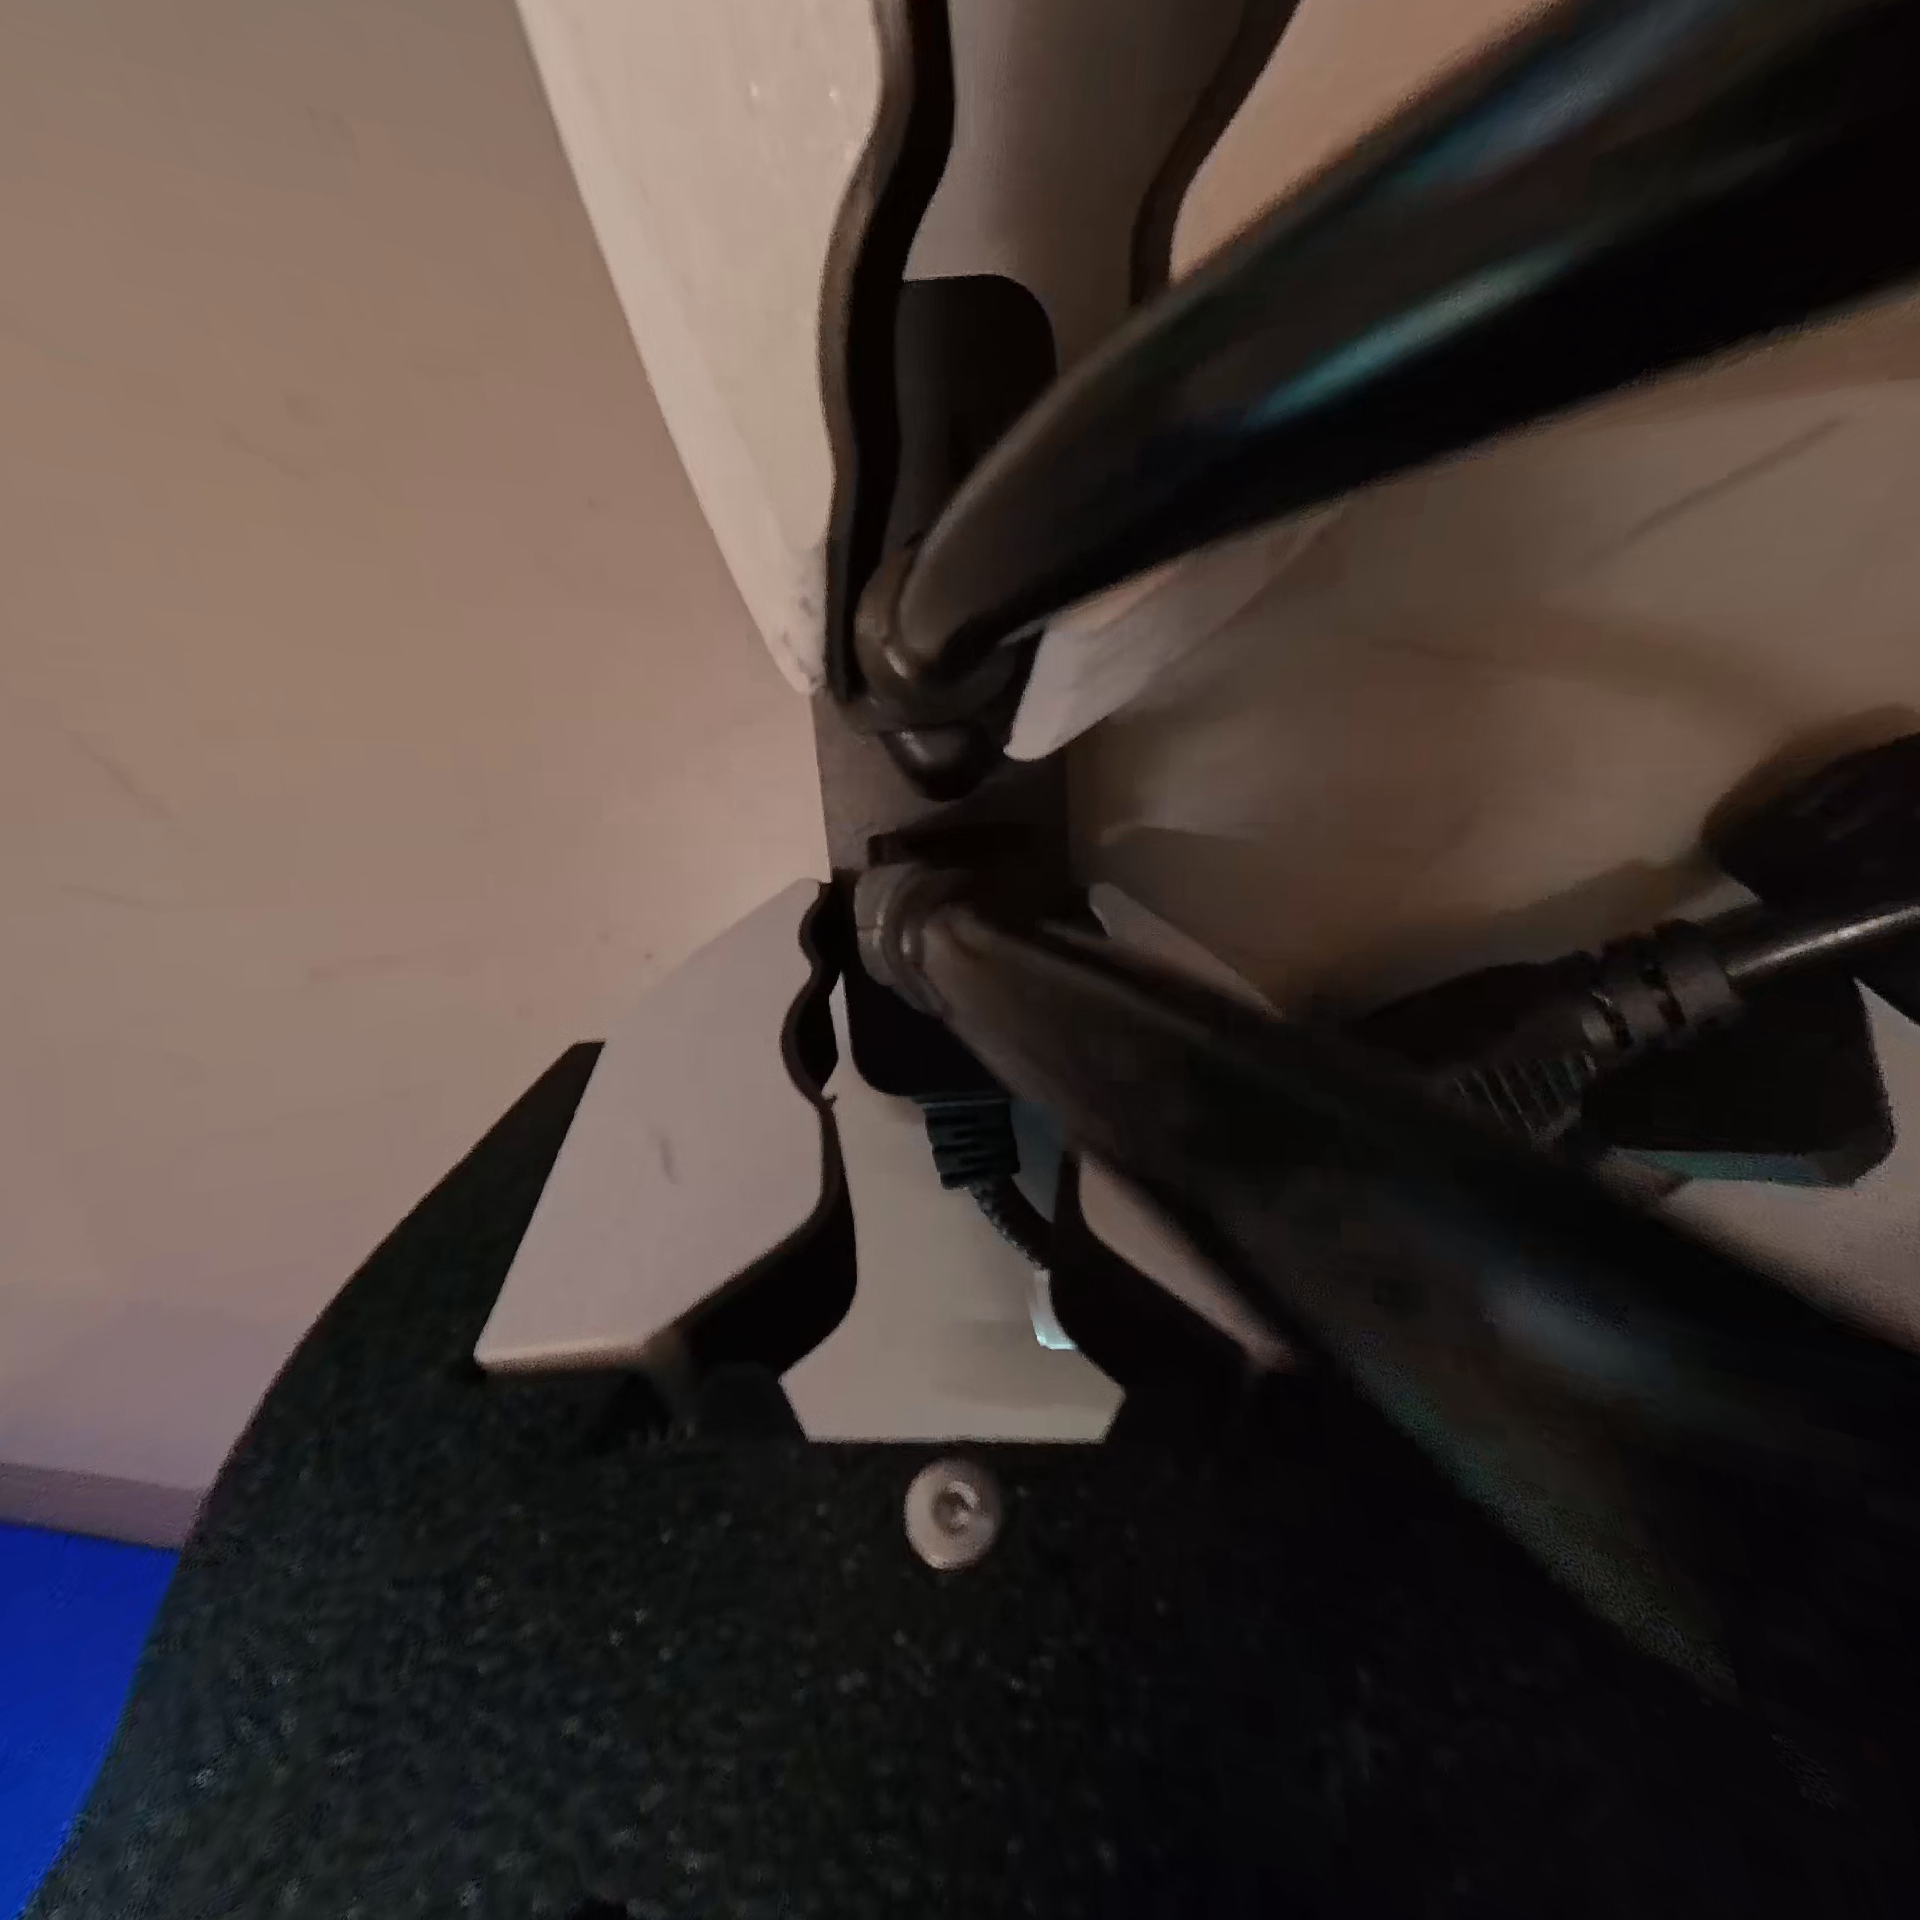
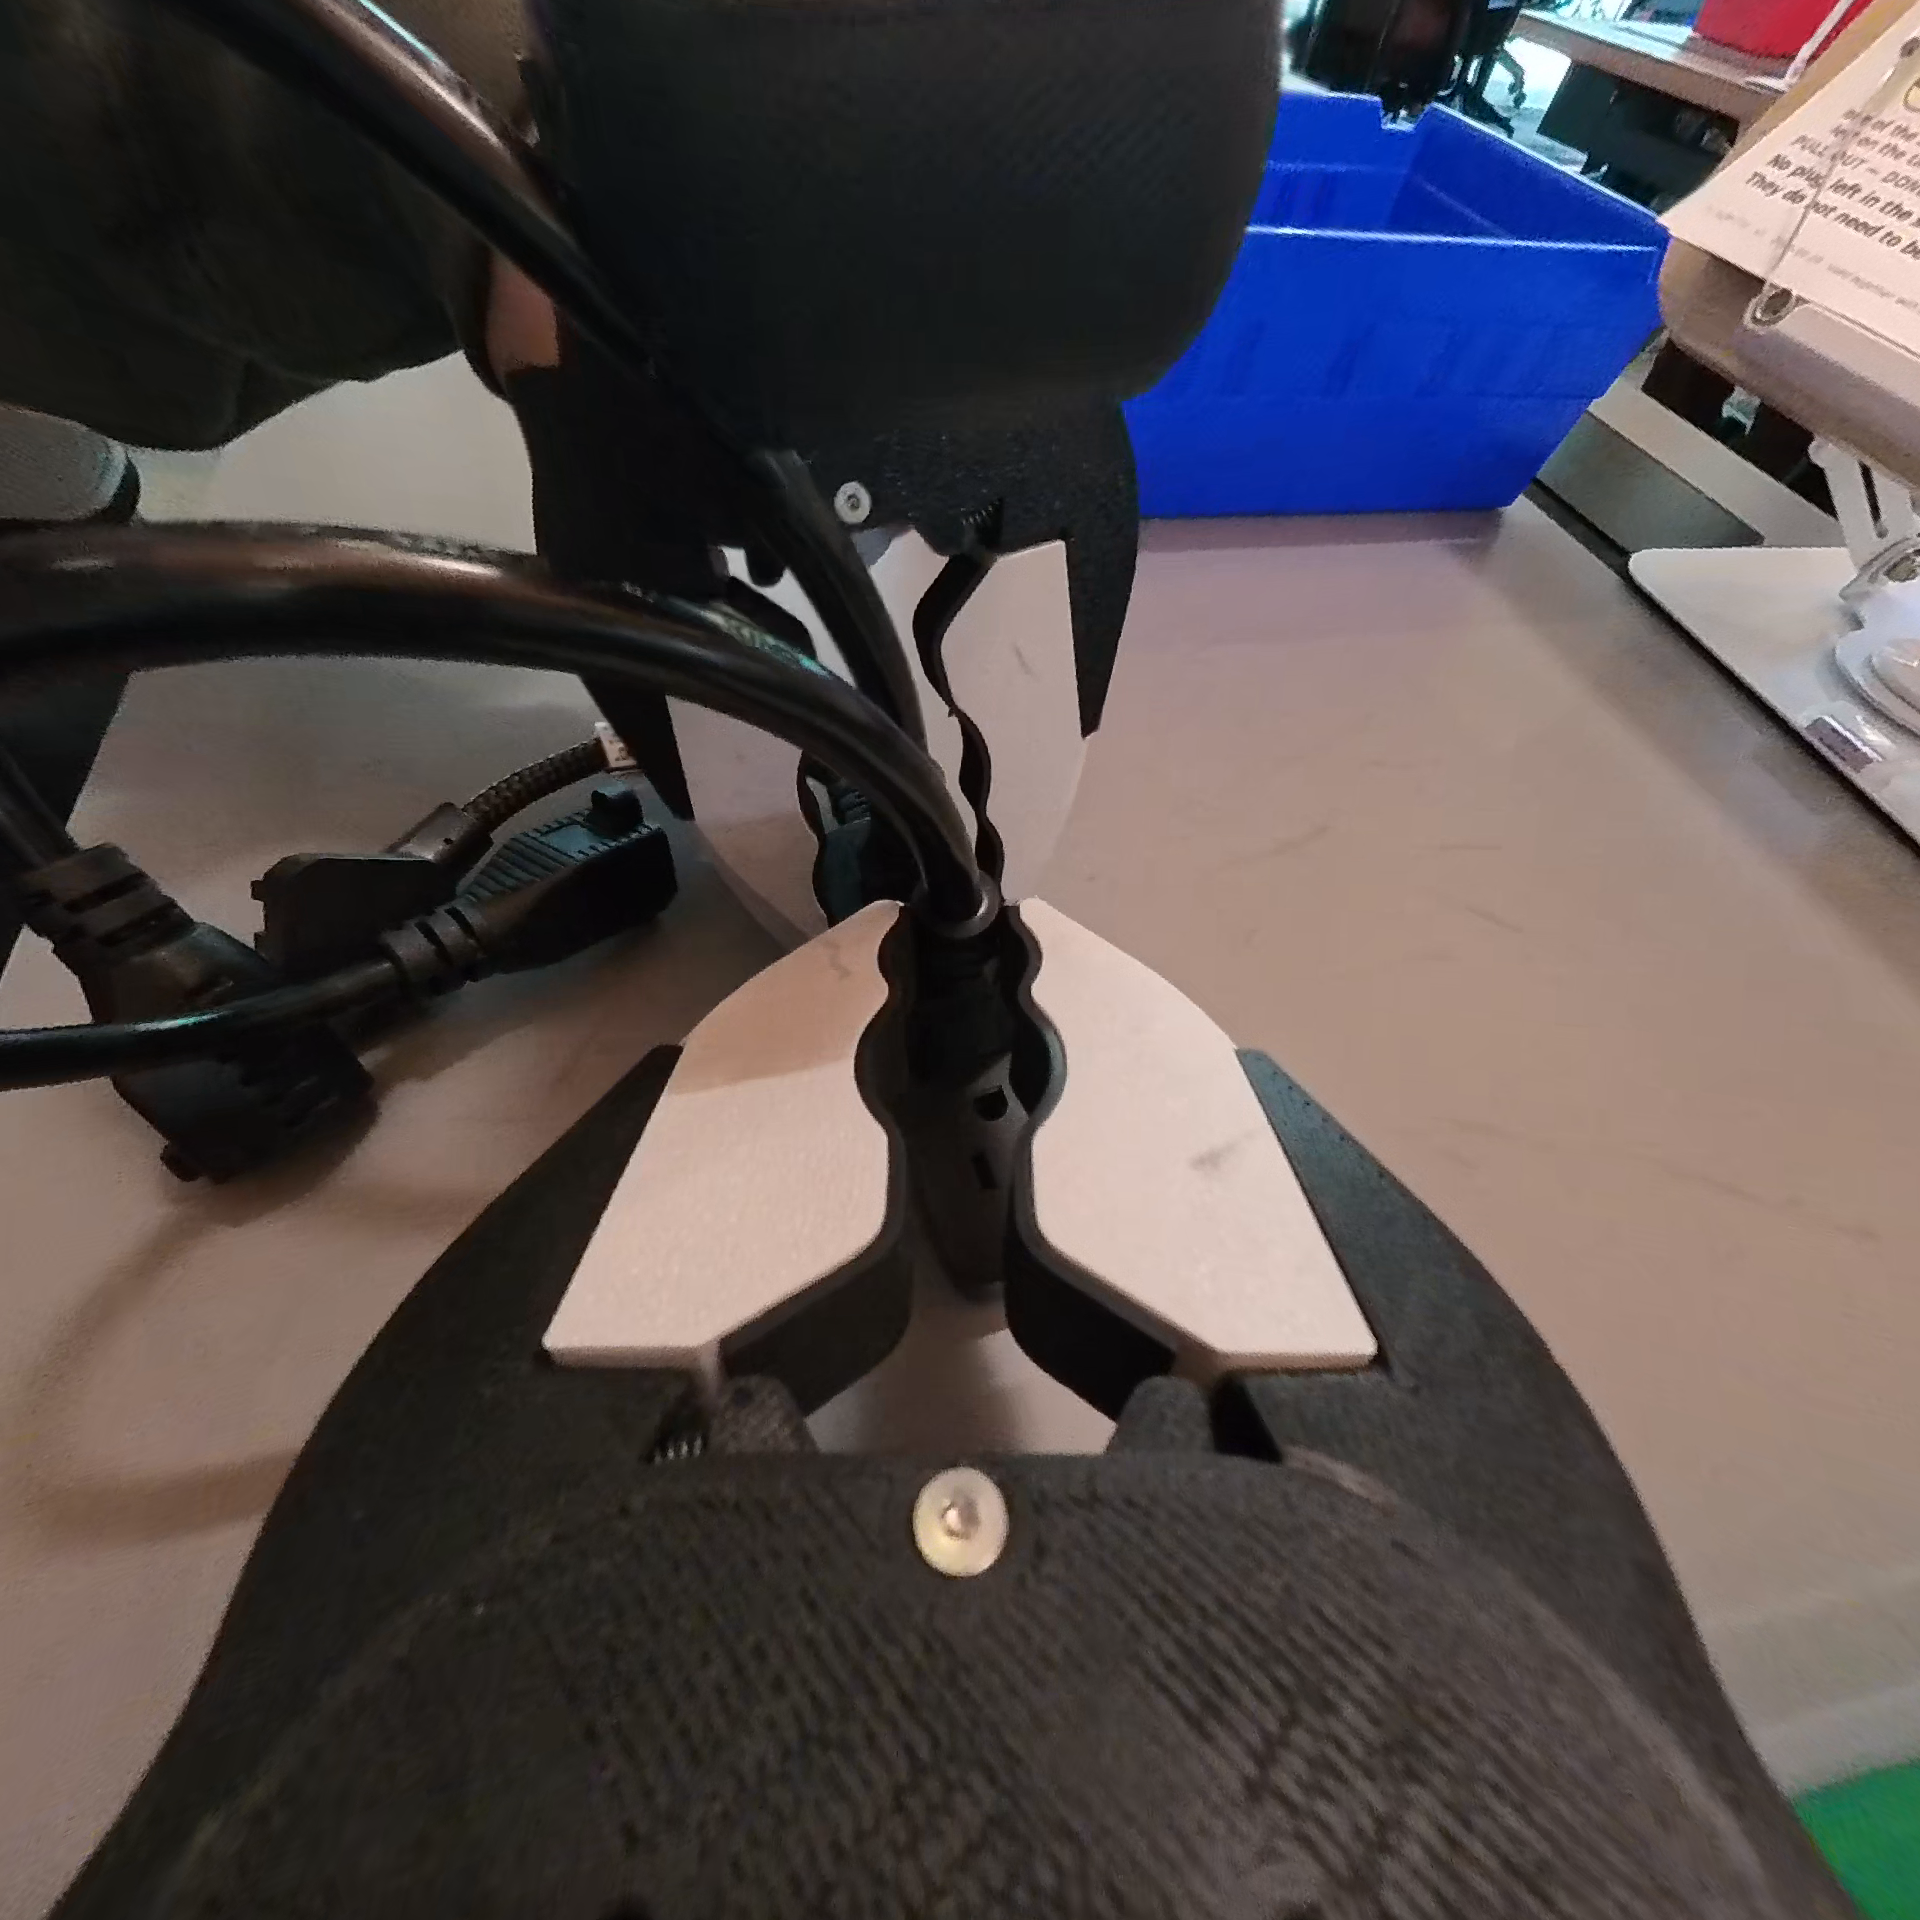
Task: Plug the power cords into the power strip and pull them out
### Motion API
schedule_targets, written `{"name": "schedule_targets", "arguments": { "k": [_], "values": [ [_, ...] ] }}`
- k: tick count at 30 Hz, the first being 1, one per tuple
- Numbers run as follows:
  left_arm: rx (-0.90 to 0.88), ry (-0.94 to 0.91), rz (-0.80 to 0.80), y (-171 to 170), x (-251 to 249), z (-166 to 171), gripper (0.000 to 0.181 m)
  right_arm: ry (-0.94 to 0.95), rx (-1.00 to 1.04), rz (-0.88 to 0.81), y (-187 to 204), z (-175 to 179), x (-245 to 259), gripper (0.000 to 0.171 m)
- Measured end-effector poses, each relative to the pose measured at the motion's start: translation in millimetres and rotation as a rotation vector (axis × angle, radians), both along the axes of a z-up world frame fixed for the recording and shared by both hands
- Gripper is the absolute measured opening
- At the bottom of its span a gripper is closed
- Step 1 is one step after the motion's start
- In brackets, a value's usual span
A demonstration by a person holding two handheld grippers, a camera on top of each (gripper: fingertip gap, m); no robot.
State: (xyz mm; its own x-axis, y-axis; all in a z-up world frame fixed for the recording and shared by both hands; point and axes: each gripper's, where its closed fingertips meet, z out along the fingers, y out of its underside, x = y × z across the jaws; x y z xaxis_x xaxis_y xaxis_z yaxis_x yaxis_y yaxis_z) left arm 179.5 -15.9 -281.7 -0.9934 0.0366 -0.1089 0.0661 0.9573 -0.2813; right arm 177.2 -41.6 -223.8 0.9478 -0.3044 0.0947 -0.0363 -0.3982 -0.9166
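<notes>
The right wrist view alone shows the wider bench: a grey table (image 2: pixel 1403 883), a blue bin (image 2: pixel 1403 312) at its far side, a printed sheet (image 2: pixel 1818 156) at upper right, and loose black plugs (image 2: pixel 561 883) lying at left. In it, the right gripper (image 2: pixel 951 935) is clenched on a black power cord plug (image 2: pixel 961 1091) — the cord (image 2: pixel 623 644) leaves the fingertips and arcs away to the left. The left gripper (image 2: pixel 977 810) points toward it from the far side, tips nearly meeting the right gripper's.

The left wrist view is close and dim. The left gripper (image 1: pixel 862 894) has a dark plug body (image 1: pixel 894 1039) between its fingers (image 1: pixel 665 1143), but whether they grasp it cannot be told. The opposing right gripper (image 1: pixel 935 717) enters from above, a thick cable (image 1: pixel 1351 343) at its tips.

Open table lies to the right of both grippers; the left side is crowded with cords. The power strip cannot be identified in either view.
</notes>
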Motion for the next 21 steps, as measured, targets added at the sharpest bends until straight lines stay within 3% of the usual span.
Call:
{"name": "schedule_targets", "arguments": {
  "k": [1, 14, 19, 21],
  "values": [
    [0.013, -0.005, -0.006, 0.1, 0.2, -0.4, 0.042, -0.001, -0.001, 0.0, -0.1, -0.1, 0.1, 0.015],
    [0.02, 0.039, -0.006, -3.1, 0.2, -8.5, 0.043, 0.024, 0.026, 0.002, -0.2, -0.5, -0.1, 0.016],
    [-0.049, 0.013, -0.004, -5.6, 1.4, 11.7, 0.042, 0.018, 0.015, -0.004, 0.1, -0.5, 0.5, 0.016],
    [-0.09, 0.041, 0.0, -8.4, -3.0, 21.8, 0.025, 0.024, 0.018, -0.005, 0.6, -0.4, 0.9, 0.016]
  ]
}}
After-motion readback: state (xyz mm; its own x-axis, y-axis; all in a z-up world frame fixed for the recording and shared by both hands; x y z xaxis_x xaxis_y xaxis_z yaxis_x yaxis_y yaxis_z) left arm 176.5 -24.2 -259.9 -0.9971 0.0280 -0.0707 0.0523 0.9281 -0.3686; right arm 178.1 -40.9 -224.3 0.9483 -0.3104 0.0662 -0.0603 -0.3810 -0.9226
